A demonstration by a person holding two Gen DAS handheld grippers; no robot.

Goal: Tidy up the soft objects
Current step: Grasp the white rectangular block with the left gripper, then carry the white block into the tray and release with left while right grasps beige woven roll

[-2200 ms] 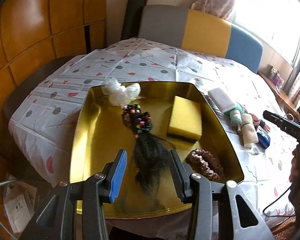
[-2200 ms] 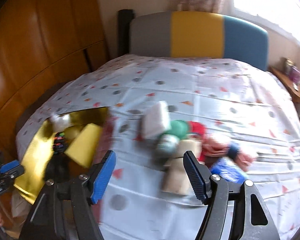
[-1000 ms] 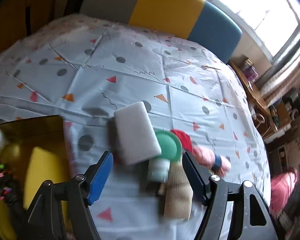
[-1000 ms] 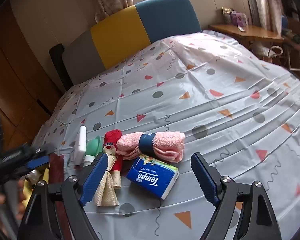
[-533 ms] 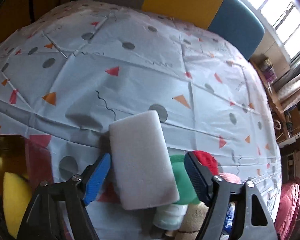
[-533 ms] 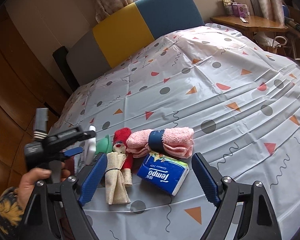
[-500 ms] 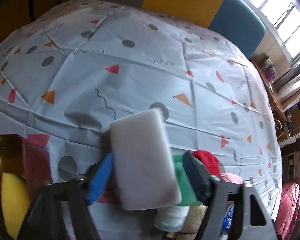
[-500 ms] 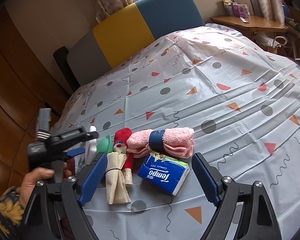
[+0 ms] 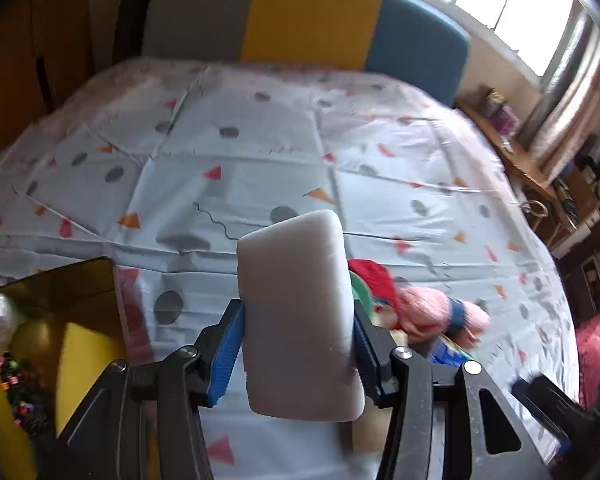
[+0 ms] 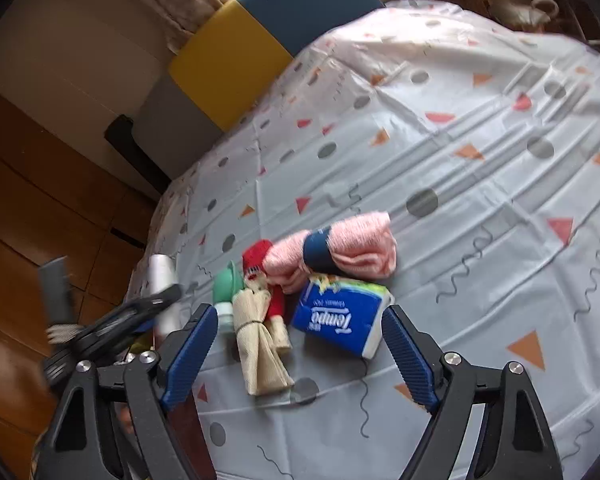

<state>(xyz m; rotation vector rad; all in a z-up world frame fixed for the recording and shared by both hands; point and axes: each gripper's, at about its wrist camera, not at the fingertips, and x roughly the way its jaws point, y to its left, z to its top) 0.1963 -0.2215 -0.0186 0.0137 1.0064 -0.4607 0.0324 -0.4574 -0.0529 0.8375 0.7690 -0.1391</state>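
A white sponge (image 9: 300,312) stands between the blue pads of my left gripper (image 9: 298,320). The jaws are closing and the pads press its sides, holding it up off the tablecloth. From the right wrist view the white sponge (image 10: 162,276) shows edge-on in the left gripper (image 10: 140,312) at the left. My right gripper (image 10: 300,320) is open above a blue tissue pack (image 10: 340,316), touching nothing. Around the pack lie a pink rolled towel (image 10: 340,248), a red-hatted doll (image 10: 260,276), a tied beige cloth (image 10: 260,356) and a green-capped item (image 10: 226,280).
A gold tray (image 9: 80,280) sits at the left table edge with a yellow sponge (image 9: 84,360) and dark beaded hair pieces in it. The patterned tablecloth (image 9: 260,160) stretches back to a grey, yellow and blue chair back (image 9: 300,28). Wood panelling is at the left.
My left gripper has closed on the white sponge and raised it off the cloth. The right gripper has rolled a little and stays wide over the tissue pack.
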